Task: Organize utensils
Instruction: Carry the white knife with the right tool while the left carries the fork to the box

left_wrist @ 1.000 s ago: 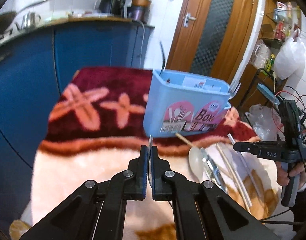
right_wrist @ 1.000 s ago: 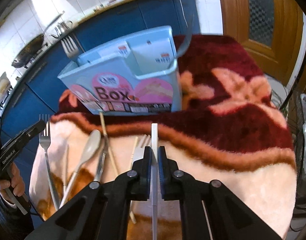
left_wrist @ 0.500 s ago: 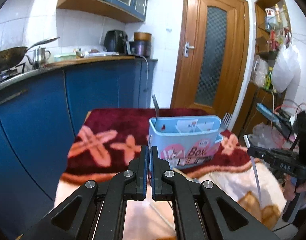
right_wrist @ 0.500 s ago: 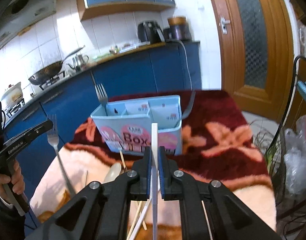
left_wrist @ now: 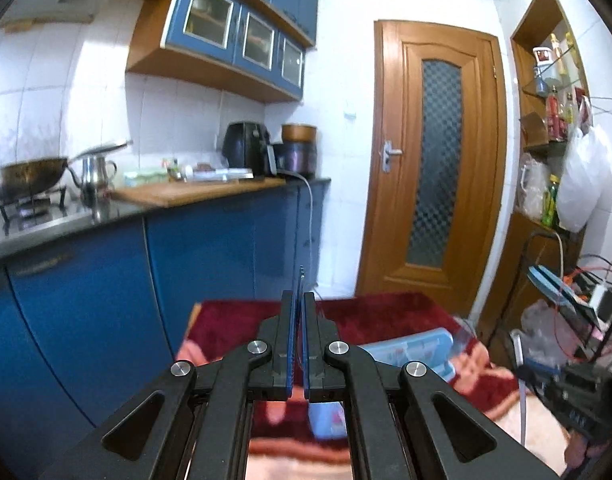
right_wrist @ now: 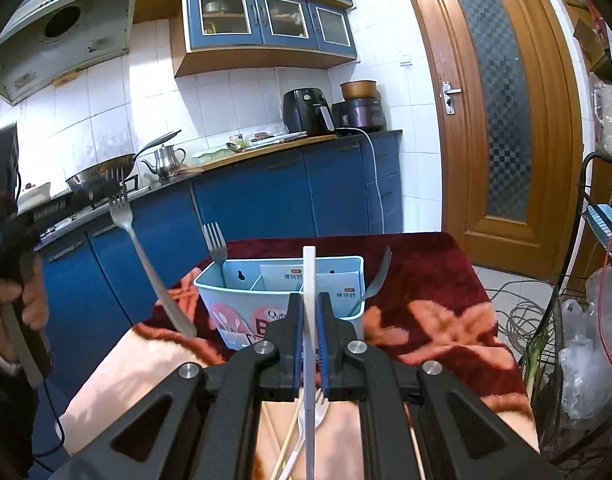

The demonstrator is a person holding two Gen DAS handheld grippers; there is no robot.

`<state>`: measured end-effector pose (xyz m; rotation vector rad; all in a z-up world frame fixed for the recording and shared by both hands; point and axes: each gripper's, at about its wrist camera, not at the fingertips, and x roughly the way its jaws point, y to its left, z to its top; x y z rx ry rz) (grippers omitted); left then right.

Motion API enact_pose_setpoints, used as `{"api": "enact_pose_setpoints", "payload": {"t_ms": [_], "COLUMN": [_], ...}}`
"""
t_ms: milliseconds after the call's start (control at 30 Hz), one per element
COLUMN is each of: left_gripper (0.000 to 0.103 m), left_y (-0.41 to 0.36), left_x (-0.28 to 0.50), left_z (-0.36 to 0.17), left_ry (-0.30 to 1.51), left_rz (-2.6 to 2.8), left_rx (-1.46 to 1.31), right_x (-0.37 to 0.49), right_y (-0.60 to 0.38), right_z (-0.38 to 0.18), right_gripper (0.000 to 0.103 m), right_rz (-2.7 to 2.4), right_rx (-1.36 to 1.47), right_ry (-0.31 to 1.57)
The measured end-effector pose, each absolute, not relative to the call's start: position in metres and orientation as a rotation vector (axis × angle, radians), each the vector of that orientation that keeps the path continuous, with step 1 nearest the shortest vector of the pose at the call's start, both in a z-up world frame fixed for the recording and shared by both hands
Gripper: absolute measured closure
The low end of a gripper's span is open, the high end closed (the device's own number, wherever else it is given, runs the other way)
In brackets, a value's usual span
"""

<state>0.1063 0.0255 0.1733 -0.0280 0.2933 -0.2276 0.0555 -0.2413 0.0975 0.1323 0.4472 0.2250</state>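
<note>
My left gripper [left_wrist: 299,300] is shut on a metal fork [left_wrist: 301,276], seen edge-on with its tines up; in the right wrist view the same fork [right_wrist: 145,264] hangs tilted at the left, raised above the table. My right gripper [right_wrist: 310,300] is shut on a white chopstick [right_wrist: 309,276] that stands upright in front of the light blue utensil box [right_wrist: 241,312]. The box holds a fork [right_wrist: 215,246] in its left compartment and another fork [right_wrist: 380,272] at its right end. The box [left_wrist: 410,354] also shows low in the left wrist view.
The box stands on a table covered by a red and cream fleece blanket [right_wrist: 446,320]. Wooden chopsticks [right_wrist: 289,440] and a white plastic fork [right_wrist: 316,412] lie under my right gripper. Blue kitchen cabinets [right_wrist: 265,200] stand behind. A wire rack with cables [right_wrist: 586,320] is at the right.
Both grippers have risen and tilted up, so the views now take in the kitchen wall and cabinets. The fork and the chopstick stay gripped and are lifted higher above the table.
</note>
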Motion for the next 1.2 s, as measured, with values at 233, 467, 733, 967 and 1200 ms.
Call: {"api": "enact_pose_setpoints", "payload": {"t_ms": [233,467,733,967,1200], "left_gripper": [0.101,0.101,0.101,0.101,0.100], "left_y": [0.015,0.001,-0.010,-0.023,-0.033], "left_x": [0.126,0.147,0.166,0.175,0.180], "left_z": [0.198,0.191,0.164,0.139,0.122], "left_ry": [0.231,0.219,0.284,0.330,0.324], "left_rz": [-0.168,-0.119,-0.144,-0.185,-0.202], "left_rx": [0.020,0.075,0.069,0.060,0.074], "right_x": [0.060,0.067,0.082,0.113,0.149], "right_y": [-0.248,-0.256,-0.255,-0.245,-0.237], "right_z": [0.092,0.091,0.108,0.120,0.121], "right_gripper": [0.095,0.094,0.094,0.094,0.094], "right_rz": [0.220,0.206,0.187,0.161,0.076], "right_rx": [0.152,0.169,0.167,0.167,0.151], "right_ry": [0.443,0.439,0.367,0.285,0.204]}}
